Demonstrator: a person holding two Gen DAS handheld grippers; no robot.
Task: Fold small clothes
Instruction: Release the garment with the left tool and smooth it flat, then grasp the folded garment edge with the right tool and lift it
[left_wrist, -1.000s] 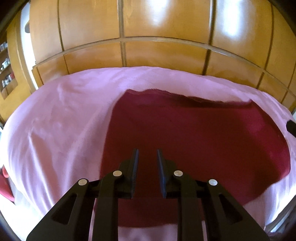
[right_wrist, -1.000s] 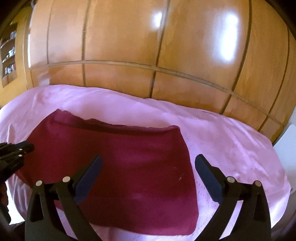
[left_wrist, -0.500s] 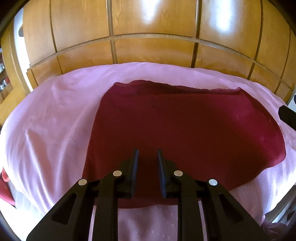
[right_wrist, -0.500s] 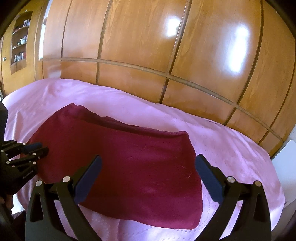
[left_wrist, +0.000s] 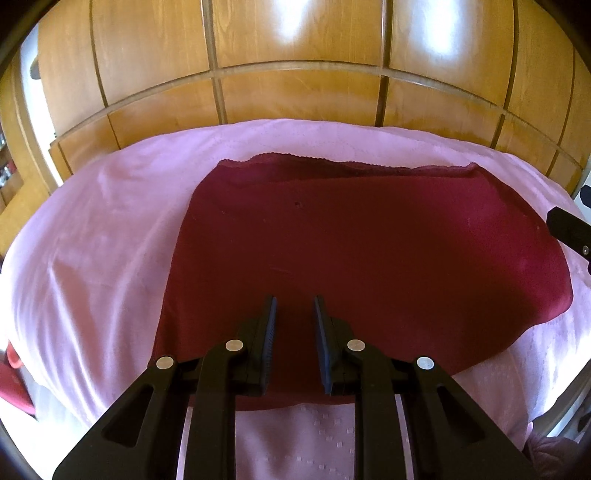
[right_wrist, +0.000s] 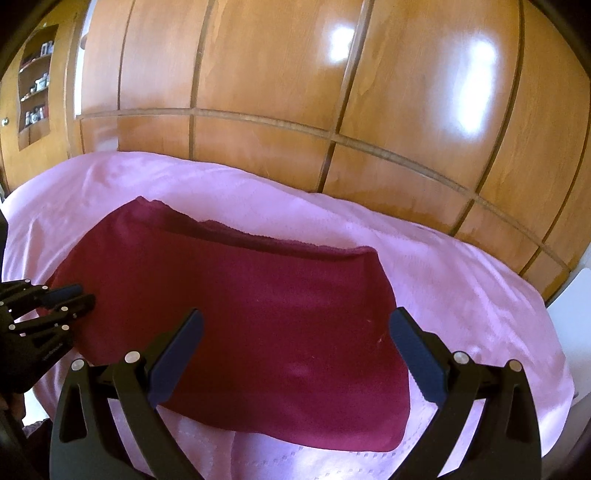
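A dark red garment with a scalloped far hem lies spread flat on the pink bedspread. My left gripper hovers over its near left part, jaws a narrow gap apart with nothing between them. In the right wrist view the same garment fills the middle. My right gripper stands wide open above its near right part and holds nothing. The left gripper also shows at that view's left edge, over the garment's left end. A finger of the right gripper pokes in at the left wrist view's right edge.
A glossy wooden wardrobe runs along the far side of the bed. An open shelf niche with small items sits at the far left. Something red lies off the bed's left edge.
In the left wrist view the garment has slid away, and its near edge with pink bedspread below it now shows, so the left gripper has drawn back. Both jaws keep their widths.
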